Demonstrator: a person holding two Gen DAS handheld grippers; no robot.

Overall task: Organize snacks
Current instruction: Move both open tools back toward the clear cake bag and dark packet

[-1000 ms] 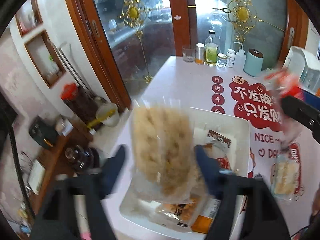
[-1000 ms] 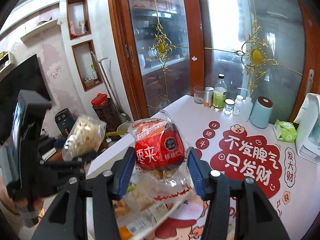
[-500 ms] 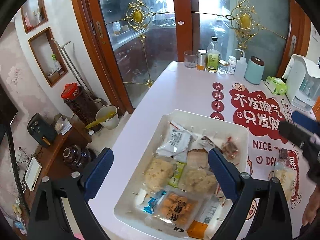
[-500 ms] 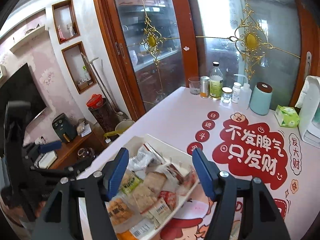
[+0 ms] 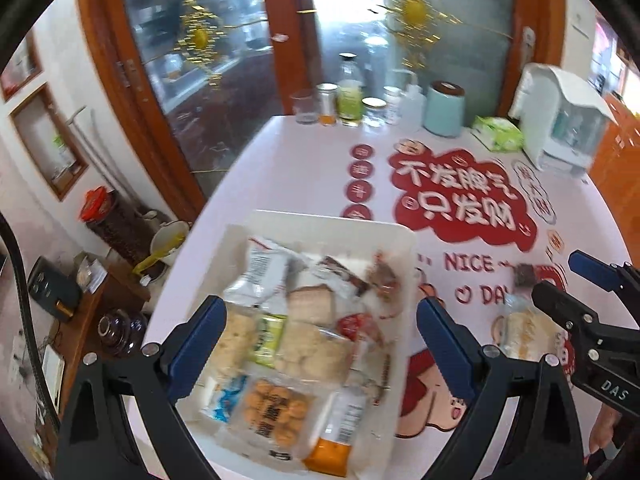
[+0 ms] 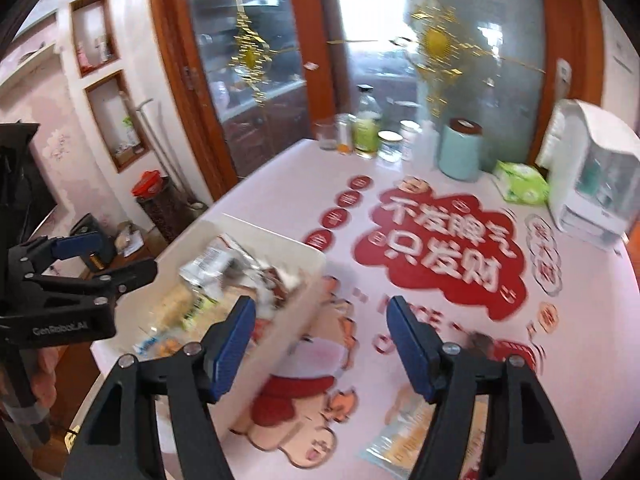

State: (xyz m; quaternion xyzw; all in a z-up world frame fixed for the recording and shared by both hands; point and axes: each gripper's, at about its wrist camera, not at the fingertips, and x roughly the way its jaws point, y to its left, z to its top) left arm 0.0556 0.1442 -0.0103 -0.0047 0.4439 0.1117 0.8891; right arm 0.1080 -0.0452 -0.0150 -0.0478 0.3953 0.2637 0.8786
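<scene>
Left claw (image 5: pixel 318 344) hung released over the white tray (image 5: pixel 320 220) already heaped with snack packets, right claw (image 6: pixel 320 340), jaws just widening and empty, sat beside it; judging done mostly, with a clear-wrapped snack (image 6: pixel 404 436) and small dark piece (image 6: pixel 478 340) left on the table (image 6: pixel 280 196).

White table (image 5: pixel 288 160) with red stickers, bearing a snack tray (image 5: pixel 328 218), jars, a tissue pack (image 5: pixel 498 134).
</scene>
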